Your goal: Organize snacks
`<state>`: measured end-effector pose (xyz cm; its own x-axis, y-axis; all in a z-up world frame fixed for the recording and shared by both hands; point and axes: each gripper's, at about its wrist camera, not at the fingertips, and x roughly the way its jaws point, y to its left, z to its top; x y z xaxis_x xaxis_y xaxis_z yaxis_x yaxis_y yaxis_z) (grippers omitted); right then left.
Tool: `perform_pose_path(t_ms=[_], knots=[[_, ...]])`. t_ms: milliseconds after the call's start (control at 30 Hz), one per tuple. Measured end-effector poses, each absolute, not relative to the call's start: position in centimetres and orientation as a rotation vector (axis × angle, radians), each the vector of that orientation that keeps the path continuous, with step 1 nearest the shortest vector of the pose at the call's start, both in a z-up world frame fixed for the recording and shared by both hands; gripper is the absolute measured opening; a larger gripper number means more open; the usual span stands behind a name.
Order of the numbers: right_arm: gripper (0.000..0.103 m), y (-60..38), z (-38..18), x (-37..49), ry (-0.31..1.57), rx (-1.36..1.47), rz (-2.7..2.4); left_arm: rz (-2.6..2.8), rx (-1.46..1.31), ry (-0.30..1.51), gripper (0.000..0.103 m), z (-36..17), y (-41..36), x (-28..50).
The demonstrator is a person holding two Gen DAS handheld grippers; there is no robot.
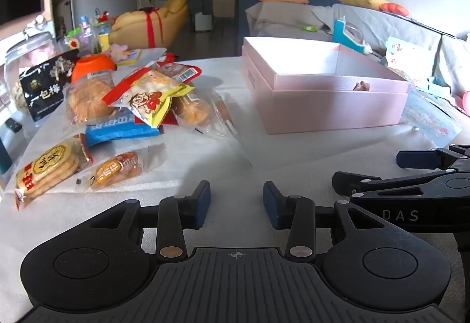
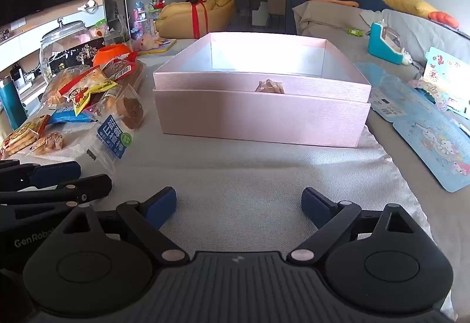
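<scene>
A pile of wrapped snacks (image 1: 141, 99) lies on the white cloth at the left: bread rolls, a red-and-yellow cartoon packet (image 1: 147, 95), a blue packet, rice crackers (image 1: 48, 170). The pile also shows in the right wrist view (image 2: 88, 99). An open pink box (image 1: 323, 88) stands at the right; in the right wrist view the box (image 2: 261, 114) is straight ahead. My left gripper (image 1: 236, 202) is open and empty, low over the cloth in front of the snacks. My right gripper (image 2: 238, 207) is open and empty, in front of the box.
A glass jar (image 1: 26, 58), a black packet (image 1: 44, 88) and an orange bowl (image 1: 92, 64) stand behind the snacks. Blue cartoon cards (image 2: 431, 129) and a teal toy (image 2: 384, 44) lie right of the box. A sofa runs behind.
</scene>
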<state>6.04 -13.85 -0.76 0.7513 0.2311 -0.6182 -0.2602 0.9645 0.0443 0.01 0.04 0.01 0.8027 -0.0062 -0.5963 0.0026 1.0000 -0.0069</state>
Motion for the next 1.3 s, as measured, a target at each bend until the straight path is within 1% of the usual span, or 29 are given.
perform_pose_path(t_ms=[1300], knots=[[0.093, -13.81, -0.74, 6.03, 0.668, -0.054, 0.265, -0.009, -0.019, 0.64, 0.045, 0.09, 0.21, 0.23]])
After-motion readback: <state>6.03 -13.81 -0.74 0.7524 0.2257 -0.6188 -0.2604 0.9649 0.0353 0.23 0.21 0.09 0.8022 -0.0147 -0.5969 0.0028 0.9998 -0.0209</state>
